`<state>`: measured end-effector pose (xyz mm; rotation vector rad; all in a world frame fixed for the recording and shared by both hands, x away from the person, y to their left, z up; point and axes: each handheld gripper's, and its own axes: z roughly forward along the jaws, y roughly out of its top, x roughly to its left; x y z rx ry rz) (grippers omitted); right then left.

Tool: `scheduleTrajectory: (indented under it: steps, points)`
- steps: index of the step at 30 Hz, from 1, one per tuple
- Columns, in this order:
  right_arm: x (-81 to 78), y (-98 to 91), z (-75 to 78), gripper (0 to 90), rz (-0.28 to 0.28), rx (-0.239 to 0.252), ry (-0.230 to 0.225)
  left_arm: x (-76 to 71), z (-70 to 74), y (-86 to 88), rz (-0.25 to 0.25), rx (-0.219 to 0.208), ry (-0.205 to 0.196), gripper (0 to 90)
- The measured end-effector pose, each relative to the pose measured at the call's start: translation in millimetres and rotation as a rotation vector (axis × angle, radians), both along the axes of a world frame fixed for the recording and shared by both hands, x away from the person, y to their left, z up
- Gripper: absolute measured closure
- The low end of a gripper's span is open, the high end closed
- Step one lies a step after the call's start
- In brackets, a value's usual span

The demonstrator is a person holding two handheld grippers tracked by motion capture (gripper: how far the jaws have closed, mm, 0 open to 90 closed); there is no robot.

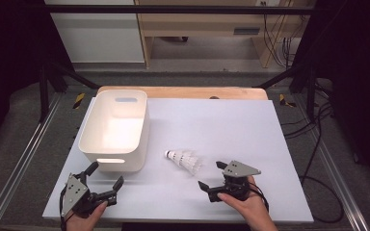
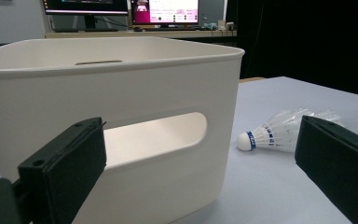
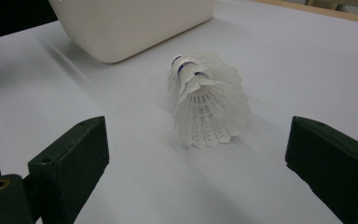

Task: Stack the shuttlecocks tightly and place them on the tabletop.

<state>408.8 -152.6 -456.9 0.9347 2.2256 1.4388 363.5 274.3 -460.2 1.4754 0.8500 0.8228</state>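
Observation:
A white shuttlecock (image 1: 184, 160) with a blue band on its cork lies on its side on the white table (image 1: 231, 125), cork toward the bin. From the skirt end, the shuttlecock (image 3: 207, 100) looks like a few nested together. A white plastic bin (image 1: 115, 127) with handle slots stands at the left. My right gripper (image 1: 210, 174) is open just short of the skirt, nothing between its jaws. My left gripper (image 1: 107, 174) is open in front of the bin's near wall (image 2: 121, 102), with the shuttlecock (image 2: 279, 133) off to its right.
A wooden table edge (image 1: 183, 92) shows behind the white surface. Metal rails (image 1: 24, 149) run along both sides on the grey floor, with cables (image 1: 318, 144) at the right. Monitors (image 2: 163, 10) stand on a desk beyond the bin.

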Motion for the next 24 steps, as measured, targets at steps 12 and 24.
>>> scheduleTrajectory:
  steps: [12,24]
  points:
    - [8.8,24.6,-7.5,6.3,0.032,-0.012,0.052,-0.1,0.4,1.0,0.004,0.000,-0.002,2.0]
    - [18.8,40.5,-16.0,9.6,0.036,-0.004,0.106,-0.4,0.8,1.1,0.002,0.002,-0.001,2.0]
